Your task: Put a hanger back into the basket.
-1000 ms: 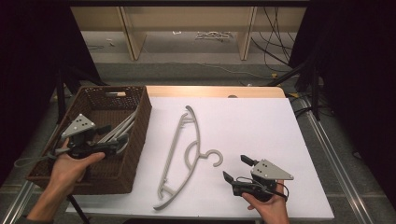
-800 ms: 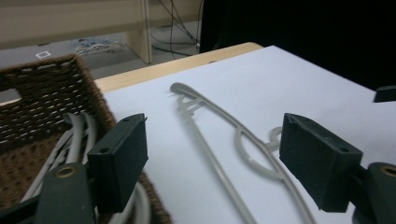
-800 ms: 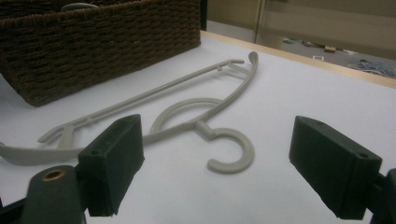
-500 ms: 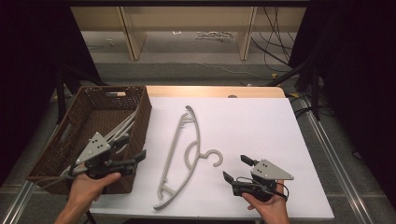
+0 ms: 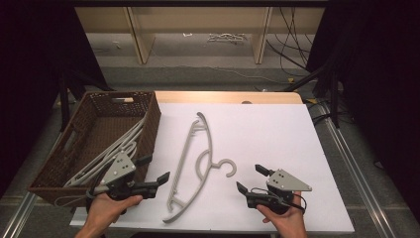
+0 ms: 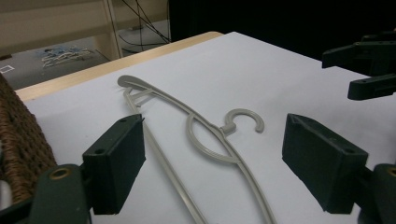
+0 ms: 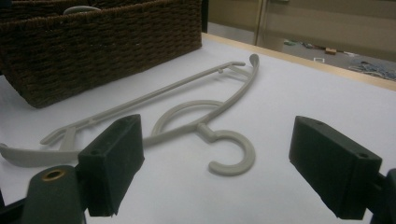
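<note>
Both grippers gape wide and empty: the left gripper [image 5: 154, 177] has swung out of the wicker basket [image 5: 148, 129] toward the grey hanger [image 5: 194, 163] lying between it and the right gripper [image 5: 251, 179], likely the next pickup.

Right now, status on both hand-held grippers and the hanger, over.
Left hand-held gripper open, empty, beside basket. Right hand-held gripper open, empty. Grey hanger flat on white table between them. Nothing in the way.
</note>
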A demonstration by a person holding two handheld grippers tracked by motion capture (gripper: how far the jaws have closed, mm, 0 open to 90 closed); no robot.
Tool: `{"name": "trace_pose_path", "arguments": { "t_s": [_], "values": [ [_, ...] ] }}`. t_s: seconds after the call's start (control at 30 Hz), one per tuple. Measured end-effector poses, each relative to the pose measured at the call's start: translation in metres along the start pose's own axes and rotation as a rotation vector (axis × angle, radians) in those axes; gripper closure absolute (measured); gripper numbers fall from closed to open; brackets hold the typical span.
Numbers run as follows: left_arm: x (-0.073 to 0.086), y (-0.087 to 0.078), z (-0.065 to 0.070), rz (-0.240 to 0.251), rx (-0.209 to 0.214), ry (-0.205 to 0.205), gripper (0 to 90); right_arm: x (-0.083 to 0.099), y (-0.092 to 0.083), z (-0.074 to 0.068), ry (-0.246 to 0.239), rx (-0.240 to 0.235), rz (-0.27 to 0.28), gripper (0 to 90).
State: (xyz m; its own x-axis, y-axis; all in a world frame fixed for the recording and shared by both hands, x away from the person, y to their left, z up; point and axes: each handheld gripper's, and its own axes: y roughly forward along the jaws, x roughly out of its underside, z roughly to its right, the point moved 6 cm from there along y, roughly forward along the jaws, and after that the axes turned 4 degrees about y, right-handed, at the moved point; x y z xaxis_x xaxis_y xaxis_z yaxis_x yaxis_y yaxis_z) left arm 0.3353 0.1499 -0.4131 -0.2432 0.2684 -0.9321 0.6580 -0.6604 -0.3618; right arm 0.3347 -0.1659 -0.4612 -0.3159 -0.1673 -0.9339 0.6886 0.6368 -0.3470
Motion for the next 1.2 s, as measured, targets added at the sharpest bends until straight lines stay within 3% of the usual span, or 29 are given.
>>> {"name": "trace_pose_path", "arguments": {
  "t_s": [0.2, 0.53, 0.8, 0.93, 1.07, 1.13, 1.17, 1.2],
  "values": [
    [0.005, 0.006, 0.009, -0.022, 0.028, 0.003, 21.0, 0.000, 0.000, 0.000, -0.002, -0.004, -0.004, 18.7],
    [0.015, 0.019, 0.022, -0.075, 0.051, 0.056, 20.6, -0.001, 0.001, 0.000, -0.014, -0.001, 0.009, 18.7],
    [0.019, 0.028, 0.026, -0.109, 0.069, 0.056, 20.6, -0.001, 0.001, 0.000, -0.024, -0.003, 0.002, 18.7],
    [0.019, 0.040, 0.030, -0.130, 0.087, 0.051, 20.6, 0.000, 0.001, 0.000, -0.011, -0.002, 0.004, 18.7],
    [0.020, 0.053, 0.037, -0.157, 0.109, 0.071, 20.4, 0.000, 0.000, 0.000, -0.006, -0.001, 0.000, 18.7],
    [0.019, 0.059, 0.038, -0.157, 0.117, 0.101, 20.4, 0.000, 0.000, -0.001, -0.007, -0.005, -0.006, 18.7],
    [0.019, 0.062, 0.039, -0.166, 0.116, 0.100, 20.3, 0.000, 0.001, -0.001, -0.005, -0.013, 0.015, 18.8],
    [0.018, 0.065, 0.040, -0.162, 0.119, 0.103, 20.4, 0.000, -0.001, 0.000, -0.009, -0.003, -0.004, 18.7]
  ]
}}
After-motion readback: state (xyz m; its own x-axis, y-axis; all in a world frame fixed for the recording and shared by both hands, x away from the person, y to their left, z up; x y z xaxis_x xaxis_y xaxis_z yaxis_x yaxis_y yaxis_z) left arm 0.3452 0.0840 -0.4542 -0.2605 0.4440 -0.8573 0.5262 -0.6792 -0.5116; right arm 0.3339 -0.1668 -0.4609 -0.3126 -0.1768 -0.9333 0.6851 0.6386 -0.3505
